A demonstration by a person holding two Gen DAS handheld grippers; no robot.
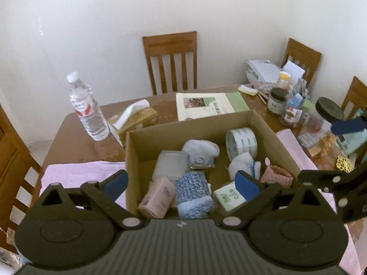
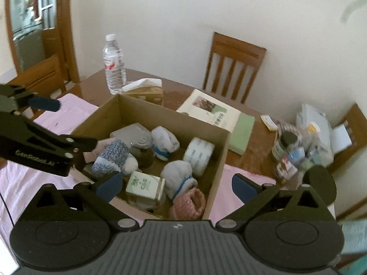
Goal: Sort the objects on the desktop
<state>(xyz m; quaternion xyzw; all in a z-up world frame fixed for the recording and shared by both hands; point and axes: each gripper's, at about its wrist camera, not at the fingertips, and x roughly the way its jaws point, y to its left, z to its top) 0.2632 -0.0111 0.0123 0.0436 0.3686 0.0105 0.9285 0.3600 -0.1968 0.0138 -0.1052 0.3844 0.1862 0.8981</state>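
Both grippers, left [image 1: 182, 184] and right [image 2: 176, 186], spread wide, empty, above the cardboard box [image 1: 270, 123]. Likely between picks; next, descend onto blue knit roll [image 1: 193, 193] between left fingers.

Brown cardboard box [image 1: 263, 123]; blue-white knitted roll [image 1: 193, 192]; pink cloth [image 1: 75, 171].

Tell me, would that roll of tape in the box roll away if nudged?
The tape roll looks rigid and round, so it may roll, though the cardboard box wall and white sock beside it would probably stop it. It probably weighs little.
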